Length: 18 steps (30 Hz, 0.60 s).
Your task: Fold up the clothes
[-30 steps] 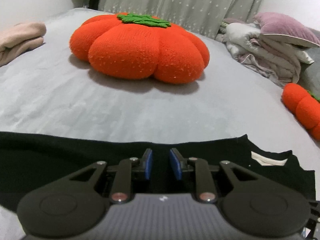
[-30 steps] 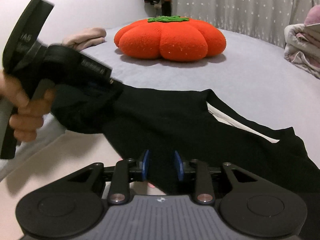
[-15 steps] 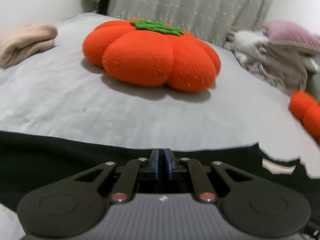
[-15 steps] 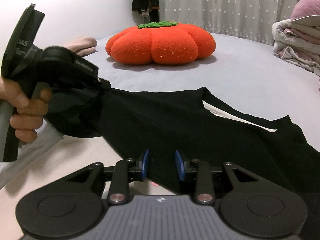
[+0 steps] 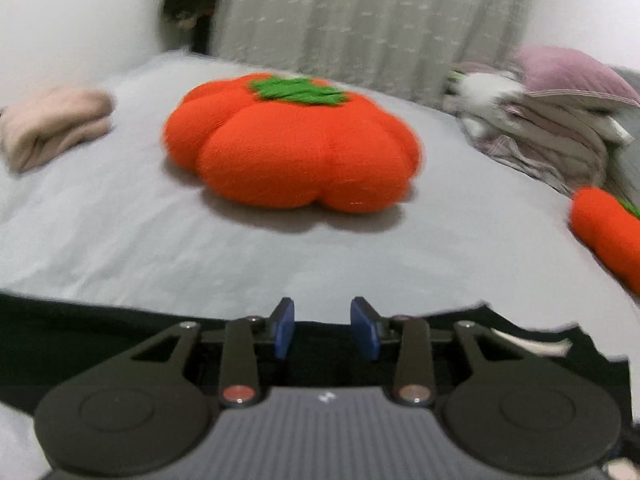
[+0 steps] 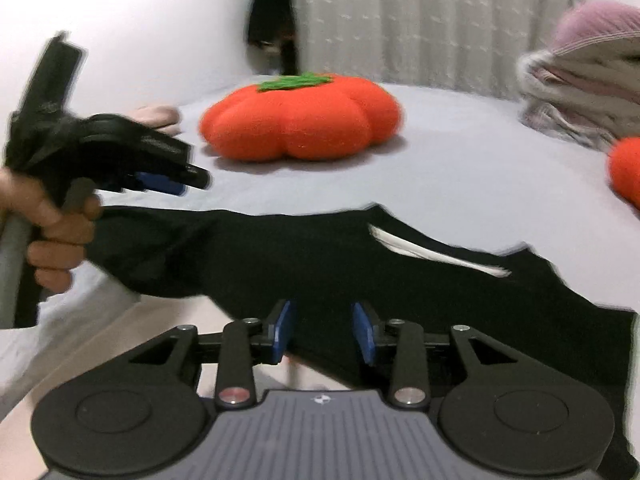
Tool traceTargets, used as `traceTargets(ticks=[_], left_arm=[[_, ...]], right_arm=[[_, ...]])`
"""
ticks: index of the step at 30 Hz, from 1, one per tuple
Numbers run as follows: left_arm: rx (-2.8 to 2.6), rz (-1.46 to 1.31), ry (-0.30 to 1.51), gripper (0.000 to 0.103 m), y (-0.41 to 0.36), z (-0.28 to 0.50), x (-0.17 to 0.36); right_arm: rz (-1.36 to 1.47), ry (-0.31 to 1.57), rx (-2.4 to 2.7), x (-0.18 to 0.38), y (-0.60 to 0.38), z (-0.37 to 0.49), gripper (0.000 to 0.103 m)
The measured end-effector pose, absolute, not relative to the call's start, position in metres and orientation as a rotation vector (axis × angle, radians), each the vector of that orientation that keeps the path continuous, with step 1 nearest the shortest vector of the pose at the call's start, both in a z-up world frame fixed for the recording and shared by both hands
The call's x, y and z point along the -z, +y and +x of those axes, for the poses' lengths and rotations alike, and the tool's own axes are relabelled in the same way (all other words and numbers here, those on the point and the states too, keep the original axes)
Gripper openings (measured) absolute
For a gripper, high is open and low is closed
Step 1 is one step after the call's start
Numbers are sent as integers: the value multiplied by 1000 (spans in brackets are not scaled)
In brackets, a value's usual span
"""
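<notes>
A black garment (image 5: 120, 340) with a white neck lining (image 6: 436, 254) lies spread across the near part of the grey bed (image 5: 120, 240). My left gripper (image 5: 324, 326) hovers just above its far edge. Its jaws are opening and its blue pads are apart with nothing pressed between them. In the right wrist view the left gripper (image 6: 180, 182) sits clear above the garment's (image 6: 320, 264) left end, held by a hand (image 6: 52, 220). My right gripper (image 6: 324, 332) is at the garment's near edge. Its jaws are opening, and black cloth shows between the pads without being pinched.
A big orange pumpkin cushion (image 5: 292, 144) sits mid-bed beyond the garment. A folded pink cloth (image 5: 52, 124) lies far left. Piled bedding and a purple pillow (image 5: 540, 128) are at the right, with a smaller orange cushion (image 5: 608, 232) below them. A curtain hangs behind.
The left gripper pinched the garment's edge shut, then opened and rose off it; the cloth's left end dropped flat. The right pads spread a little wider and both views shifted.
</notes>
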<state>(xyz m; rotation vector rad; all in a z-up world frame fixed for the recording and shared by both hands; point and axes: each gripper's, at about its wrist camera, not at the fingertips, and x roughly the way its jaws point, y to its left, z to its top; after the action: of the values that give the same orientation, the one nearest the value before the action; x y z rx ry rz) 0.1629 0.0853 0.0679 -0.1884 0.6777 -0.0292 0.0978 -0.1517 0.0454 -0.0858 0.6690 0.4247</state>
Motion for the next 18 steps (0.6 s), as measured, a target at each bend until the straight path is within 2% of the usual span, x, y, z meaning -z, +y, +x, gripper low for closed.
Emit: traceTargets(ticks=[6, 11, 16, 18], left_arm=[[170, -139, 746, 38, 39, 150, -55], [167, -87, 815, 38, 28, 148, -35], [162, -49, 837, 42, 27, 142, -29], [157, -32, 839, 42, 25, 140, -29]], right_arm=[[23, 837, -279, -41, -231, 98, 35], [5, 857, -261, -39, -275, 76, 35], [43, 937, -279, -37, -309, 69, 33], [58, 943, -282, -39, -319, 70, 29]])
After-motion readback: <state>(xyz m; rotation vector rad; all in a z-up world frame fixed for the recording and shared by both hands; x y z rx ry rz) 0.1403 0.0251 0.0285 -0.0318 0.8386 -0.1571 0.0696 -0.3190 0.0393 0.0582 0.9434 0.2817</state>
